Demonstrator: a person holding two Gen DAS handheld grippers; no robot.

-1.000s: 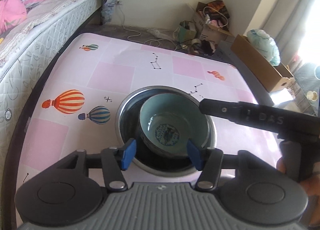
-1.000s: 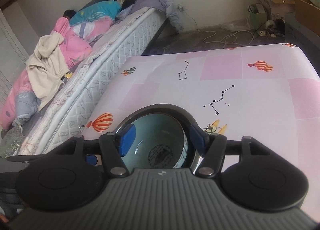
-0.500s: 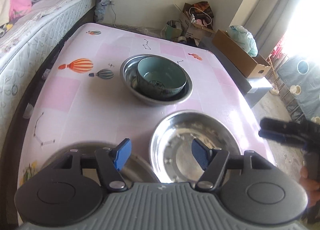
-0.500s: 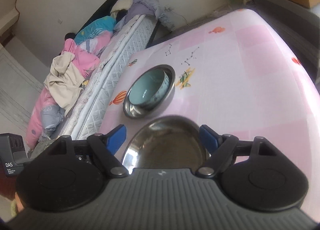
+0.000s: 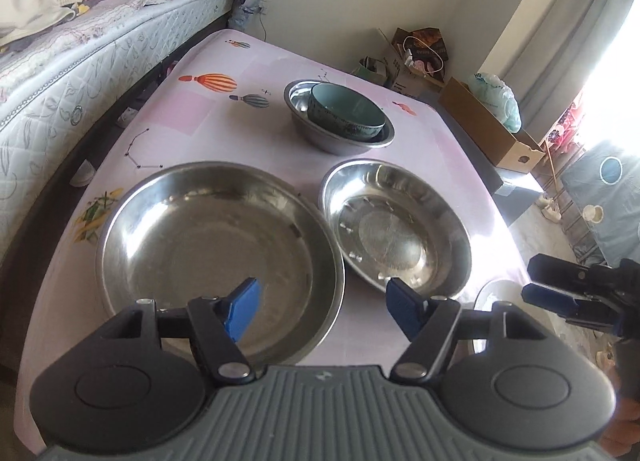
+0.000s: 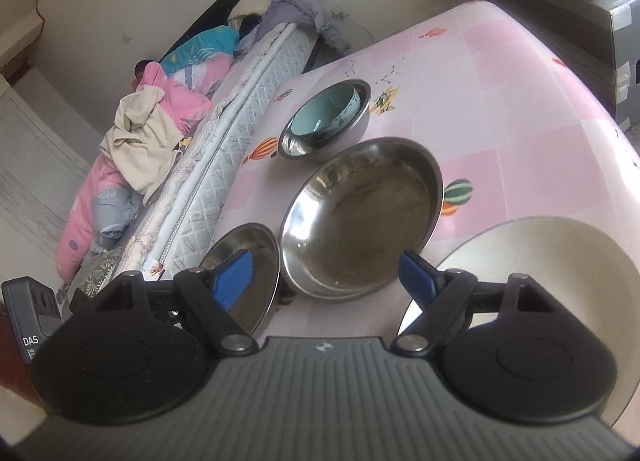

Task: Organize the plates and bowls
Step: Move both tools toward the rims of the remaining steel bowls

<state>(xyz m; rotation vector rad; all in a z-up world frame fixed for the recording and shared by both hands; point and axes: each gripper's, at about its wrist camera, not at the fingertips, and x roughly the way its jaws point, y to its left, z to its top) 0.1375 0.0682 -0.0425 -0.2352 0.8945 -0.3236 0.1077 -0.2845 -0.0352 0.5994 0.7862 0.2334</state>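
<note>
The left gripper is hanging wide with nothing between its blue pads; its jaws have just been opening. Under it on the pink surface a large steel bowl is sitting, touching a smaller steel bowl to its right. Farther back, a teal ceramic bowl is resting inside a third steel bowl. The right gripper is also gaping empty, having just widened, beside a white plate.
</note>
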